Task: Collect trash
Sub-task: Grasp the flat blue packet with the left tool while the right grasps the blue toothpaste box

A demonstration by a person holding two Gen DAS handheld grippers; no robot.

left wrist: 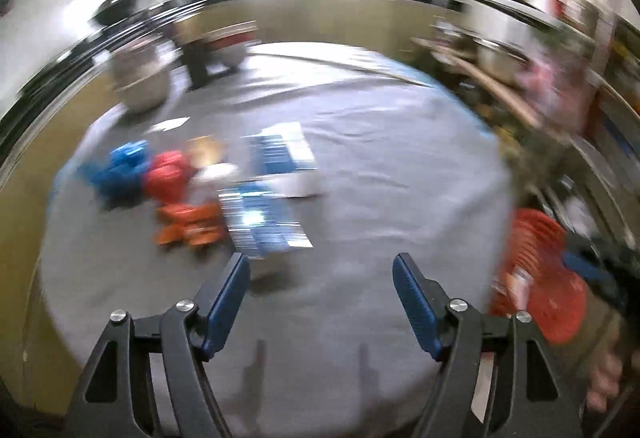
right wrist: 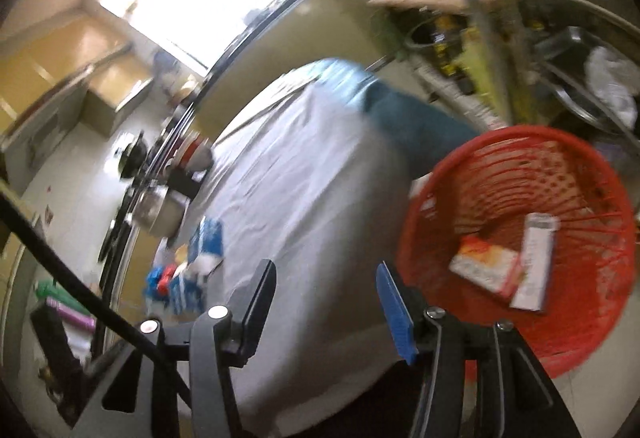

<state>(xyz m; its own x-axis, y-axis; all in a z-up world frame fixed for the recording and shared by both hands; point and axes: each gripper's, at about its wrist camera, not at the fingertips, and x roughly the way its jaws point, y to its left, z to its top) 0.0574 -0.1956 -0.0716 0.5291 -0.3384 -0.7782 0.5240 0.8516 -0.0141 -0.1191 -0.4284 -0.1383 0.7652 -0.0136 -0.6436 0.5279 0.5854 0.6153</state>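
Both grippers were empty. The left gripper (left wrist: 321, 270) had its blue pads spread wide over bare grey cloth, nothing between them; the right gripper (right wrist: 326, 278) also stood parted and held nothing.

The remaining trash lay in a loose cluster on the cloth-covered surface (left wrist: 380, 142). In the left wrist view it sat ahead of the left gripper and off to its left. The nearest piece, a blue-and-white carton (left wrist: 264, 226), lay just beyond the tip of the left-hand pad. Its long axis seemed to run roughly away from the camera, slightly slanted, though blur left its ends unclear. Past it lay a second blue-and-white carton (left wrist: 284, 150), similarly aligned. To the left sat an orange packet (left wrist: 188, 224), a crumpled red wrapper (left wrist: 168, 174) and a crumpled blue wrapper (left wrist: 116, 168); these had no clear long axis.

The red mesh basket (right wrist: 516, 238) stood off the surface's edge, just beside the right gripper on its right, and already held a white-and-orange box (right wrist: 486, 268) and a narrow white box (right wrist: 536, 262).

The left gripper looked the nearer to the pile, which appeared small and distant in the right wrist view. The coming move probably called for a short reach forward and left, with the jaws set across the nearest carton's narrow width.
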